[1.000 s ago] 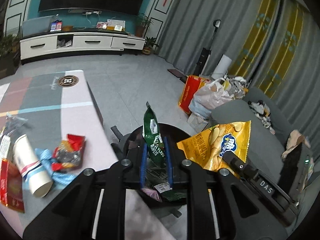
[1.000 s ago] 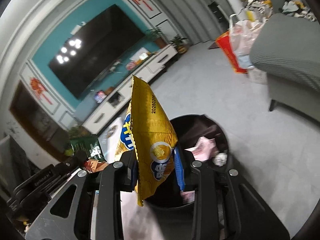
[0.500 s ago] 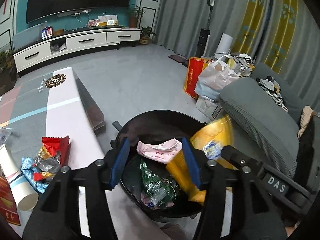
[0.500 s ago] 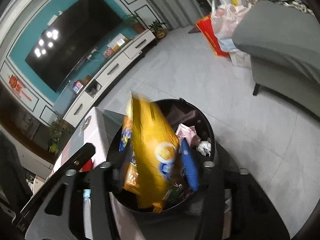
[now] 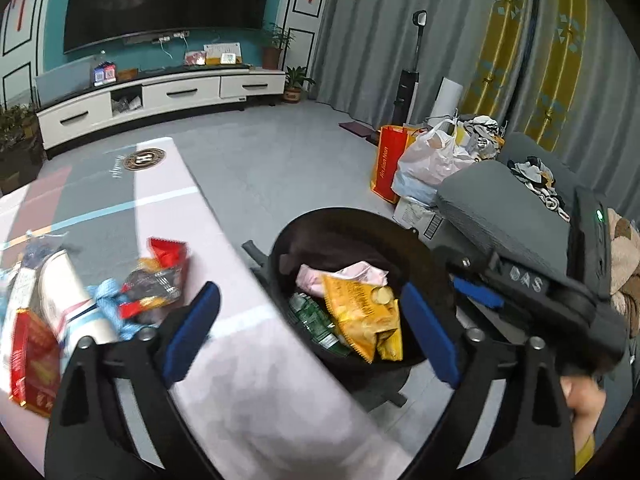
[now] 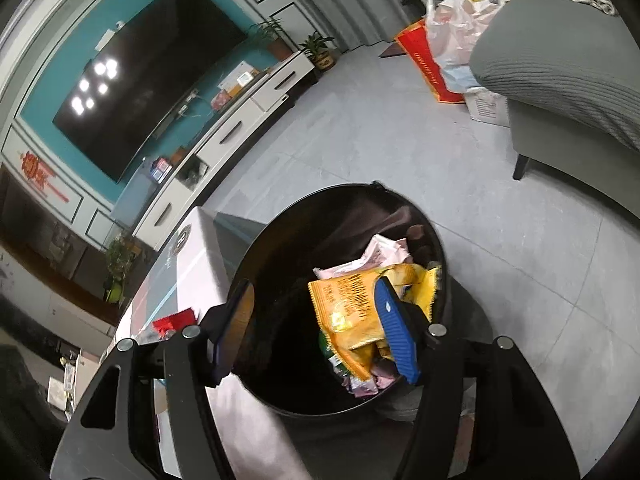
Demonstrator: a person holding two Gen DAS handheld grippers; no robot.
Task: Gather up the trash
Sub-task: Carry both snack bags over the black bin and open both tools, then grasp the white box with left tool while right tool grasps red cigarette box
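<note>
A black round trash bin (image 5: 280, 248) (image 6: 256, 248) stands on the floor beside the table. Inside it lie a yellow chip bag (image 5: 360, 312) (image 6: 352, 308), a green snack bag (image 5: 312, 316) and a pink wrapper (image 5: 352, 274) (image 6: 384, 250). My left gripper (image 5: 316, 328) is open and empty above the bin's near rim and the table edge. My right gripper (image 6: 316, 324) is open and empty right over the bin; it also shows in the left wrist view (image 5: 532, 284). Red wrappers (image 5: 160, 272), a blue wrapper (image 5: 106, 300) and a paper cup (image 5: 68, 300) lie on the table.
The low table (image 5: 168, 200) with a pink and grey cloth runs along the left of the bin. A grey sofa (image 5: 500, 208) and full bags (image 5: 432, 156) are to the right. A white TV cabinet (image 5: 160, 96) stands at the far wall.
Both grippers opened. The green bag dropped from the left gripper and the yellow chip bag from the right into the bin. The left gripper has swung a little toward the table.
</note>
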